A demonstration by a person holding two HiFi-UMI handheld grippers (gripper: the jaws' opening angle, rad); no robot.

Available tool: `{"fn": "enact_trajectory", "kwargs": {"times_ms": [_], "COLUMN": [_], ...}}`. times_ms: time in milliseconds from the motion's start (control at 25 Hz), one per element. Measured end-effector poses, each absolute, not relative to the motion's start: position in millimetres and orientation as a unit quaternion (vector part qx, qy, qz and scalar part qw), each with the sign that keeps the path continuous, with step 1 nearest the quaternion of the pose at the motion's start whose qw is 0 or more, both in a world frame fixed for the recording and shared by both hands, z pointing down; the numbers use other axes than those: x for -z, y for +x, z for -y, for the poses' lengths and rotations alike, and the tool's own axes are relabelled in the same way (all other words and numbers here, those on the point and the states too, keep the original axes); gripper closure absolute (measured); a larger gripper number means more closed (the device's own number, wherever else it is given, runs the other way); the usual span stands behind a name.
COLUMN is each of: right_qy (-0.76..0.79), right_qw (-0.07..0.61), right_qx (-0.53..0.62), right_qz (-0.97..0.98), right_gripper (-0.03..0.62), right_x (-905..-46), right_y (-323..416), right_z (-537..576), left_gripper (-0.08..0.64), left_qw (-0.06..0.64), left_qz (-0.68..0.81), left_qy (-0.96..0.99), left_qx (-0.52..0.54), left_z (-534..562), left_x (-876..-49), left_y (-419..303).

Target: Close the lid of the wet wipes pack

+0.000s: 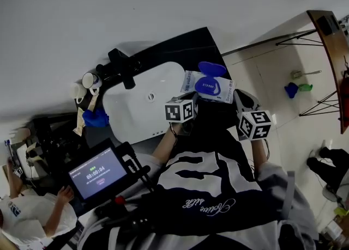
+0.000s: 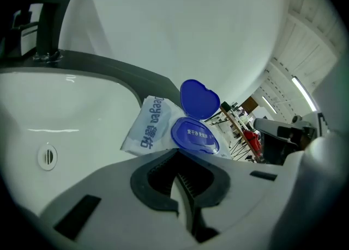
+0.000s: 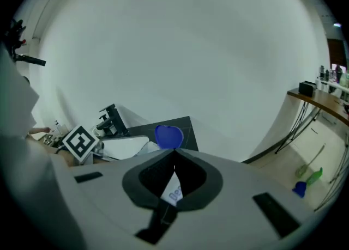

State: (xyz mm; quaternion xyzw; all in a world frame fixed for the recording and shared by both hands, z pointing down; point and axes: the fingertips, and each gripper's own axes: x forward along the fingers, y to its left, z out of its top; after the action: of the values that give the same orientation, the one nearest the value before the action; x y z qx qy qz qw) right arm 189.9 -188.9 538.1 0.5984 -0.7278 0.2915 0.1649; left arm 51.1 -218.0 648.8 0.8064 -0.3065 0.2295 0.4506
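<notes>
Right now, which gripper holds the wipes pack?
The right gripper: a white edge of the wet wipes pack sits between its jaws. The left gripper is shut, empty.

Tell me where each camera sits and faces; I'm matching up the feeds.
Left gripper view: rides the left claw, looking along its shut jaws at the wet wipes pack and its open lid.
Right gripper view: rides the right claw, jaws pinching the pack, facing the wall.
Head view: person's head, steeply down; torso and both claws show.
All three share the blue lid.
</notes>
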Motion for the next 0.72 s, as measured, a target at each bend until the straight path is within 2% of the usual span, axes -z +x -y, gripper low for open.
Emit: {"fn": "enact_trajectory", "kwargs": {"times_ms": [160,320,720], "right_qy": [0.565,0.549,0.462], "right_qw": [0.186,0.192,0.2], "right_qx": [-0.293,-0.308,-0.333], "right_qz": [0.748,0.753,0.798], "right_gripper": [0.594,0.594,0.594], "right_x": [-559.2,-576.2,-584.8], "right_y": [202.9,218.8,176.1], "right_z": [236.6,267.6,279.7], "left_gripper": [0.56,0.561,0.561], "left_qw": [0.475,0.461,0.473], "left_qz": [0.319,0.329,0.357], "left_qy": [0.793,0.795,0.778], "left_qx": [-0.208,-0.216,-0.21], "left_z": [219.3,214.4,218.6], "left_x": [-651.7,-649.2,-655.1], "left_y": [50.0,54.7,48.5]}}
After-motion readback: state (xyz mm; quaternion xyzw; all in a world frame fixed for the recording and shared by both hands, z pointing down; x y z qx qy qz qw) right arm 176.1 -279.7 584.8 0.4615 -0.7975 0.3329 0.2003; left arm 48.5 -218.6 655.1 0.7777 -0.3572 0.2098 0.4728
